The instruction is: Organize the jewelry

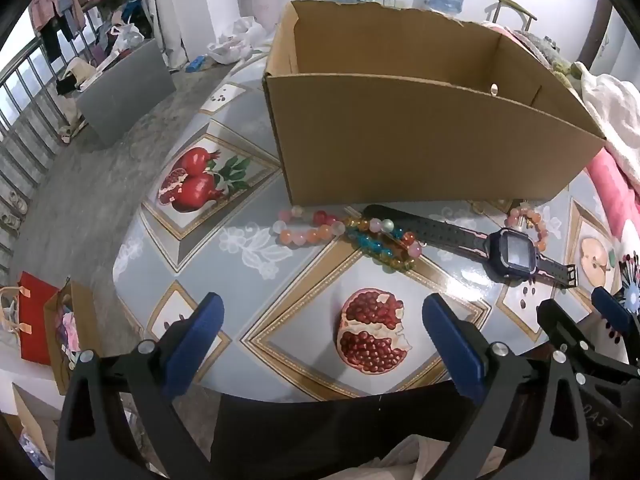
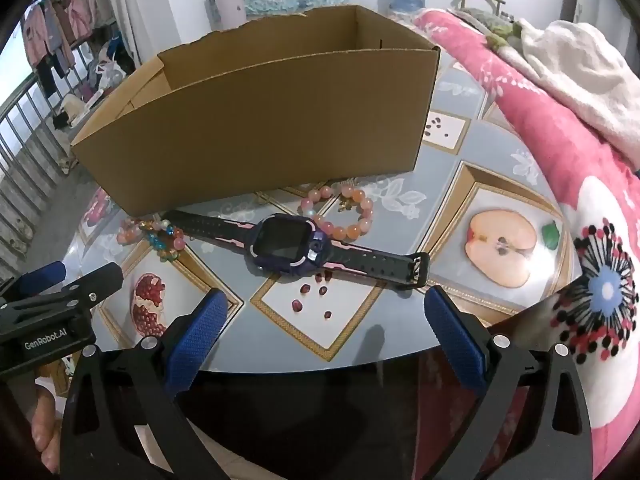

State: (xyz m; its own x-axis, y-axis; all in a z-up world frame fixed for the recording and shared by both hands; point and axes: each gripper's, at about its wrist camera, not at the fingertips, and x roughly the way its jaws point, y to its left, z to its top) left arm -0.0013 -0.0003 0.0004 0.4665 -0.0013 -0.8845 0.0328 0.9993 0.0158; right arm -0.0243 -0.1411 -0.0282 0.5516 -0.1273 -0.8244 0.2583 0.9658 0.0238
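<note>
Watch [image 2: 294, 249] lies flat on table [image 2: 452, 184], straight ahead of right gripper [image 2: 326, 334] and a bit beyond its tips; strap's long axis runs crosswise to the jaws, left-far to right-near, buckle end at the right; so the right hand is nearer it, by my read. From left gripper [image 1: 322, 340] the watch [image 1: 514, 254] sits ahead and off to the right; what's ahead of those jaws is the beads: peach/pink bracelet [image 1: 310, 226] and, just right of it, a mixed blue/yellow/orange bracelet [image 1: 382, 246], the two touching or overlapping, can't tell which. Third bracelet [image 2: 346, 216], peach w/ small gold charm, lies just past the watch face, towards the box. Box [image 2: 256, 120] stands open-topped beyond all of it, looks empty as far as seen.

Both jaws spread wide, nothing btwn them, pads clear of table.

Watch: dark purple case, black strap w/ pink stripe, screen off. Likely grab across the strap, not along it.
</note>
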